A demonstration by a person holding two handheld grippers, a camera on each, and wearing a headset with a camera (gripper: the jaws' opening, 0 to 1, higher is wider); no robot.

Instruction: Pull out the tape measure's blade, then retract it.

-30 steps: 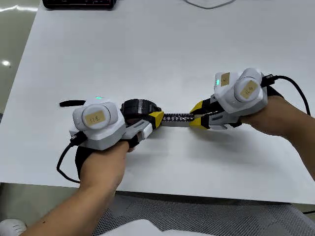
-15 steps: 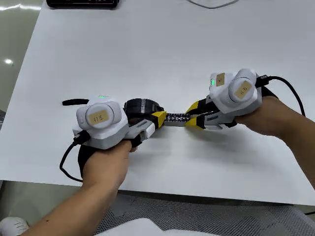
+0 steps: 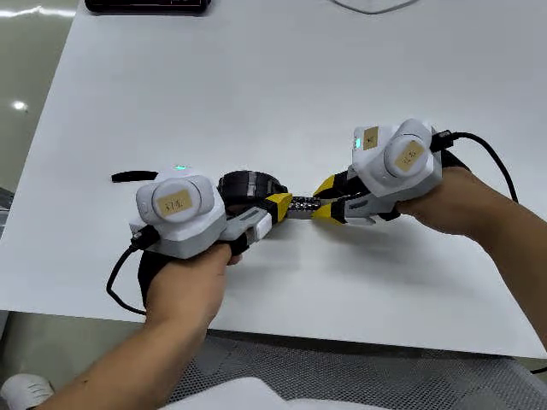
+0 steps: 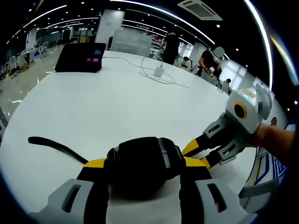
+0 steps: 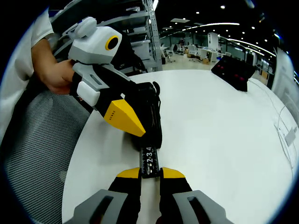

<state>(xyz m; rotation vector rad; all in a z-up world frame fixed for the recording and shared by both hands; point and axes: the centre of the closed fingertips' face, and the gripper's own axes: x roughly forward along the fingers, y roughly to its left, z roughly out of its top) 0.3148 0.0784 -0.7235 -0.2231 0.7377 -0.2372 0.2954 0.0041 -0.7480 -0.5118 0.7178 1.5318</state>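
Observation:
A black tape measure (image 3: 246,185) lies on the white table (image 3: 256,77), its black wrist strap (image 3: 132,177) trailing left. My left gripper (image 3: 256,198) is shut on the tape measure (image 4: 145,154), with the yellow-tipped jaws on either side of the case. A short length of blade (image 3: 301,205) runs right from the case. On the blade's end my right gripper (image 3: 321,201) is shut. The right gripper view shows the blade (image 5: 149,158) with numbers 2, 3, 4 pinched at my right gripper (image 5: 150,173), close to the case (image 5: 148,109).
A black device (image 3: 145,4) and a white charger with cable (image 4: 159,72) lie at the table's far side. The table's near edge (image 3: 342,340) runs just below my hands, with a mesh chair seat (image 5: 42,149) under it.
My right gripper has moved left toward the case, still shut on the blade. The exposed blade is shorter now. The left gripper keeps its hold on the case.

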